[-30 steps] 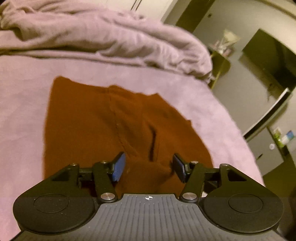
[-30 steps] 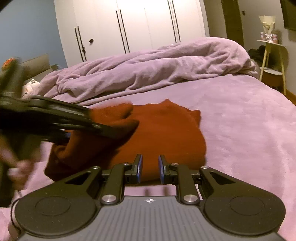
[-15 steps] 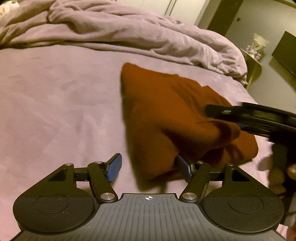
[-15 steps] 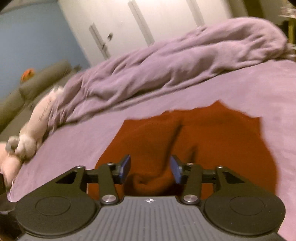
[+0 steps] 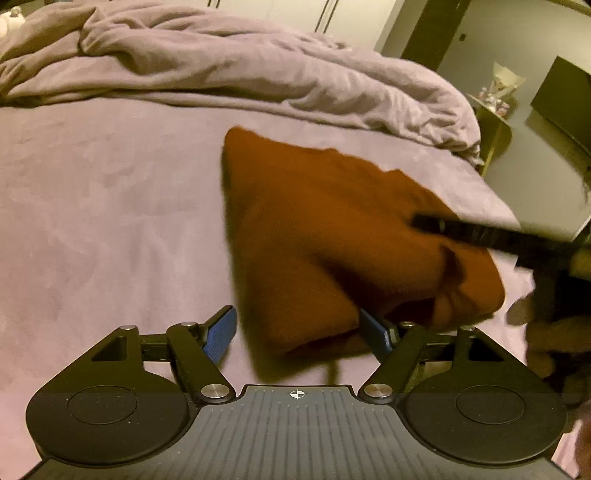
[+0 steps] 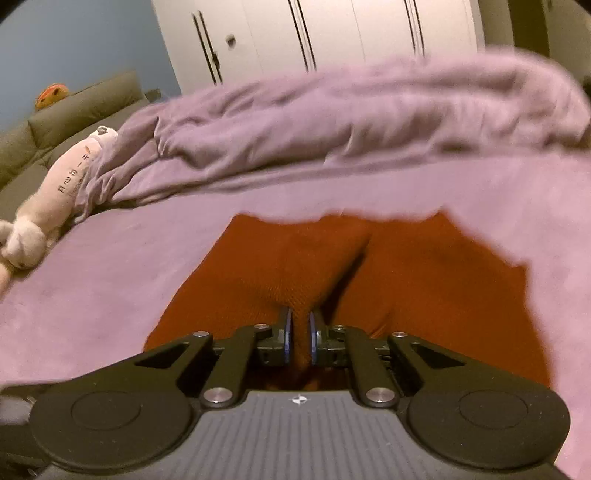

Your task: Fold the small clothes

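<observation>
The rust-brown knit garment (image 5: 332, 229) lies partly folded on the mauve bed cover (image 5: 110, 206), a little to the three o'clock side of the middle of the left wrist view, with one corner reaching toward eleven o'clock and a thick rolled fold drooping toward six o'clock. In the right wrist view the same garment (image 6: 424, 280) fills the centre and spreads toward three o'clock, a crease running up from the tool toward twelve o'clock. The right gripper (image 6: 299, 332) has its jaws drawn together and clamped on a pinch of the fabric, which bunches up between the blue pads. The left gripper (image 5: 295, 328) stands with its jaws apart and opening; the rolled fold sits between them, hiding part of the pad at the three o'clock side, while the pad at nine o'clock is clear of the cloth. Beyond the garment, toward twelve o'clock, a rumpled blanket (image 5: 240, 62) of the same mauve lies heaped across the bed. A pale plush toy (image 6: 51, 199) rests at nine o'clock in the right wrist view, and white wardrobe doors (image 6: 332, 33) stand behind.
</observation>
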